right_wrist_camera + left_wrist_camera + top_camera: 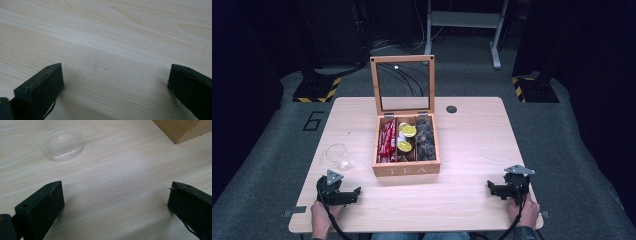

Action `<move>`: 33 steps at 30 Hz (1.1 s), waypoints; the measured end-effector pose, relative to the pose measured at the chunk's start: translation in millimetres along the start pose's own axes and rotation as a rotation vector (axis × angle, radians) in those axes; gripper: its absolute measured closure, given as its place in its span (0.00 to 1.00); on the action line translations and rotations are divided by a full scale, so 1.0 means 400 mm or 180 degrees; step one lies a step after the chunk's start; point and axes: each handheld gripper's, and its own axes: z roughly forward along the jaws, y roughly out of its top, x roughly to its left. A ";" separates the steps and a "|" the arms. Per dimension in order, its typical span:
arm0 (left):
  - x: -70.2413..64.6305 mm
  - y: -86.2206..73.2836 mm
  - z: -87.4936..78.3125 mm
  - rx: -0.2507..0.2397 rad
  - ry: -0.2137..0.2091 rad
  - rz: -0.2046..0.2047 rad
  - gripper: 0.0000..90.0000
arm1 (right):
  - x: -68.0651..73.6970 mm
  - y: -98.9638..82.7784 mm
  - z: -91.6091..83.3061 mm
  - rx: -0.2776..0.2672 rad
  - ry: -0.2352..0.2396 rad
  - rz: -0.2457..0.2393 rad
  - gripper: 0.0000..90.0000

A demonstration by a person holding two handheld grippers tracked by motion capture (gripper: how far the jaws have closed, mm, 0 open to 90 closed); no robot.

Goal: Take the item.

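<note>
Left gripper [357, 192]: rests on the table [472, 150] at the near left edge, jaws wide apart, nothing between them.
Right gripper [490, 187]: near right edge, jaws equally wide, bare wood between them.
Clear plastic cup [337, 154]: on the table just beyond the left gripper, left of the tea box [406, 169]; apart from both.
Key relation: the cup lies ahead and slightly left of the left gripper [116, 197]; that hand is far nearer than the right.
Cup attitude: probably lying tipped on its side, mouth toward the far left; its transparency makes this uncertain.
Tea box: lid up, compartments filled.
Cut off: in the left gripper view the cup [63, 143] is partly washed out, and just a corner of the box [183, 130] is seen.
</note>
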 end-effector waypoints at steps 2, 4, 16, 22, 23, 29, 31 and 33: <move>-0.004 -0.002 0.000 -0.0049 0.0041 0.0007 0.00 | 0.000 0.000 0.000 0.0001 0.0000 0.0002 0.00; -0.009 -0.004 -0.003 -0.0059 0.0096 0.0058 0.00 | 0.000 0.000 0.000 0.0001 0.0000 0.0002 0.00; -0.004 -0.005 -0.002 -0.0038 0.0086 -0.0088 0.00 | -0.001 0.000 -0.001 0.0017 0.0027 0.0002 0.00; -0.002 -0.007 -0.007 -0.0010 0.0071 -0.0088 0.00 | -0.003 0.001 0.000 0.0017 0.0036 -0.0032 0.00; -0.002 -0.007 -0.007 -0.0010 0.0071 -0.0088 0.00 | -0.003 0.001 0.000 0.0017 0.0036 -0.0032 0.00; -0.009 -0.009 -0.031 -0.0015 0.0012 -0.0101 0.00 | -0.003 0.002 0.001 0.0021 0.0043 -0.0040 0.00; -0.013 -0.006 -0.038 -0.0020 -0.0028 -0.0097 0.01 | -0.005 0.002 0.002 0.0009 0.0045 -0.0070 0.00; -0.022 0.000 -0.047 -0.0021 -0.0074 -0.0057 0.01 | -0.004 0.003 0.002 0.0015 0.0049 -0.0059 0.00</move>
